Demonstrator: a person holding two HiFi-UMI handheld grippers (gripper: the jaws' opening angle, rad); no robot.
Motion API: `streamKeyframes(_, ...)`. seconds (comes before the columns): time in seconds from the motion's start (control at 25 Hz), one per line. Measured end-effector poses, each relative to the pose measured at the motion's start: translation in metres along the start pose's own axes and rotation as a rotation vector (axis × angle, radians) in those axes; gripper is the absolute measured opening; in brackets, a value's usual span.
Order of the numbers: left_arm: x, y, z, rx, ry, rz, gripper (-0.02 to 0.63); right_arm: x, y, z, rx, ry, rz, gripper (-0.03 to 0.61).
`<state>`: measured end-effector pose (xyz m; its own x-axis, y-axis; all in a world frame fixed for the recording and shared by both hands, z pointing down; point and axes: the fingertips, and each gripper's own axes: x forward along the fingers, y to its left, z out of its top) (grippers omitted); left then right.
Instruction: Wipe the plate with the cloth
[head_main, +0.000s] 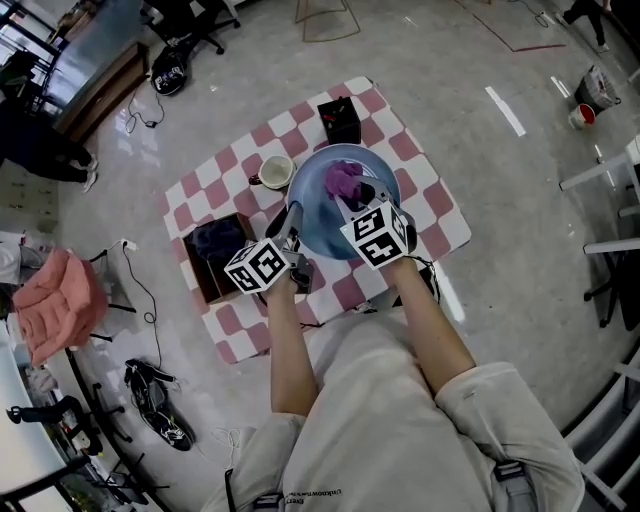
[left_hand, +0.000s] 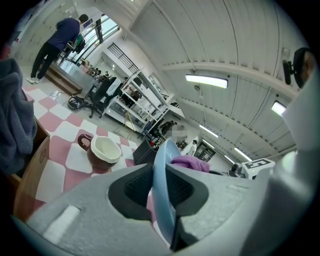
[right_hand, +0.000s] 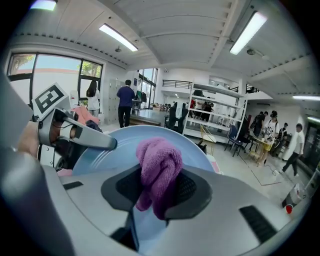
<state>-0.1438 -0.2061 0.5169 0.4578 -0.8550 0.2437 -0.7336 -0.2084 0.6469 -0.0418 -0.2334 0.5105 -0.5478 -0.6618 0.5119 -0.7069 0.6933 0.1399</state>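
The left tongs (left_hand: 162, 186) are clamped on the rim of the pale blue plate (left_hand: 164, 202), which stands nearly edge-on between them in the left gripper view. The right tongs (right_hand: 159, 189) pinch the bunched purple cloth (right_hand: 157, 165) and press it against the plate's inner face (right_hand: 107, 147). From the head view, the plate (head_main: 315, 218) is held over the middle of the red-and-white checked bench (head_main: 430, 205), with the cloth (head_main: 343, 180) on its far half. A brown mug (head_main: 275, 172) (white inside) stands just left of the plate, a black box (head_main: 340, 120) lies beyond it, and a wooden box (head_main: 203, 280) sits at the left.
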Motion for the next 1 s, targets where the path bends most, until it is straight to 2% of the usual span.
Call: streamKeyframes(1.0,0.012,0.005,0.003,-0.042,-0.029,0.015,0.049,-0.010,-0.036,-0.033,0.048,0.062,-0.063,0.135)
